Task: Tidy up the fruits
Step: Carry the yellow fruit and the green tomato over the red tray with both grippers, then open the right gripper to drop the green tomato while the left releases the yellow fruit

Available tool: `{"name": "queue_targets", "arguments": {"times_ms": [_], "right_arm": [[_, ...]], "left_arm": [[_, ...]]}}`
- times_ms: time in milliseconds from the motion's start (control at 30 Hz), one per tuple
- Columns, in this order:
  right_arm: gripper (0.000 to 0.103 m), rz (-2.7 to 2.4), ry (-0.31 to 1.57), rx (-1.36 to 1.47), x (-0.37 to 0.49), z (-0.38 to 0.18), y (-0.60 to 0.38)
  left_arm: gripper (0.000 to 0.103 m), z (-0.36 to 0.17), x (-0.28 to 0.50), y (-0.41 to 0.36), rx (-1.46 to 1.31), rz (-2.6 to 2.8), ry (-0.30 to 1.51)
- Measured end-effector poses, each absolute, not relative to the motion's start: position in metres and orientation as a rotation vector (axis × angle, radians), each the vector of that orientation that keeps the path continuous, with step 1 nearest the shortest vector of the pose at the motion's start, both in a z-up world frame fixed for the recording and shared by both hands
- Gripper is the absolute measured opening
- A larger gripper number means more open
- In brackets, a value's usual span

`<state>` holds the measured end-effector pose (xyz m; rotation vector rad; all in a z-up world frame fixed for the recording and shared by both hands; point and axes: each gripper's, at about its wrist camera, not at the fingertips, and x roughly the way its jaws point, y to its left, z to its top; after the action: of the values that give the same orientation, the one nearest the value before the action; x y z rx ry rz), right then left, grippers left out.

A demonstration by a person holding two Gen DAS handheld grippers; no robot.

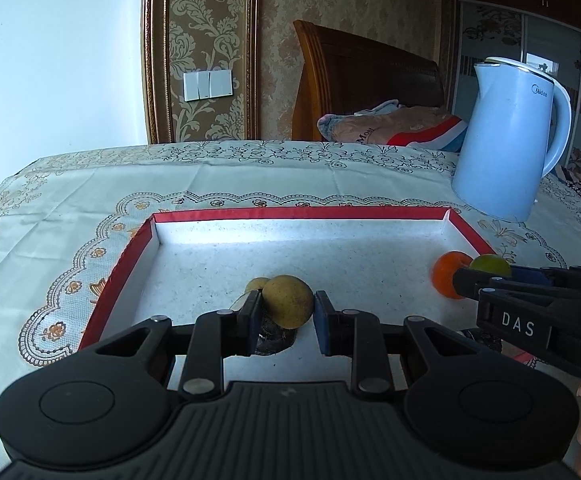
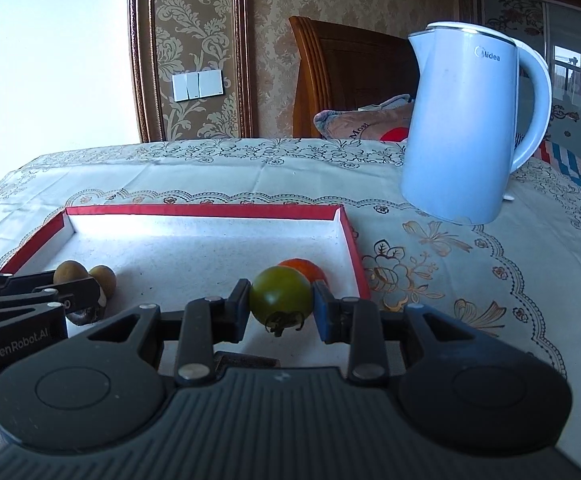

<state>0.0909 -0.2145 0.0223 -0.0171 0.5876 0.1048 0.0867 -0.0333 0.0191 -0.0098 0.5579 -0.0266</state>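
both grippers held fruit over the red-rimmed tray.

nearest, the left gripper (image 1: 282,312) was closed on a brown round fruit (image 1: 288,301), low above the tray's (image 1: 298,213) near-left floor, a second brown fruit (image 1: 257,283) just behind. the right gripper (image 2: 281,307) clamped a green tomato (image 2: 281,295), stem down, near the tray's right wall; the orange fruit (image 2: 305,268) lay directly ahead of it. farther back stood the blue kettle (image 2: 460,128) on the tablecloth (image 2: 210,168).
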Motion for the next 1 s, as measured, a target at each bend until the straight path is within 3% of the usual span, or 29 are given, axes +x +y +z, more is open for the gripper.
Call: {"name": "queue_targets", "arguments": {"times_ms": [733, 767, 833, 1000], "right_arm": [[0.032, 0.077, 0.580, -0.019, 0.113, 0.017, -0.212], [0.033, 0.079, 0.578, -0.018, 0.113, 0.016, -0.212], [0.051, 0.083, 0.571, -0.008, 0.113, 0.017, -0.213], [0.055, 0.077, 0.553, -0.014, 0.111, 0.019, -0.213]], "left_arm": [[0.027, 0.017, 0.117, -0.025, -0.035, 0.036, 0.572], [0.027, 0.016, 0.118, -0.023, -0.041, 0.043, 0.578], [0.027, 0.016, 0.119, -0.022, -0.050, 0.044, 0.583], [0.027, 0.016, 0.118, -0.022, -0.045, 0.045, 0.576]]}}
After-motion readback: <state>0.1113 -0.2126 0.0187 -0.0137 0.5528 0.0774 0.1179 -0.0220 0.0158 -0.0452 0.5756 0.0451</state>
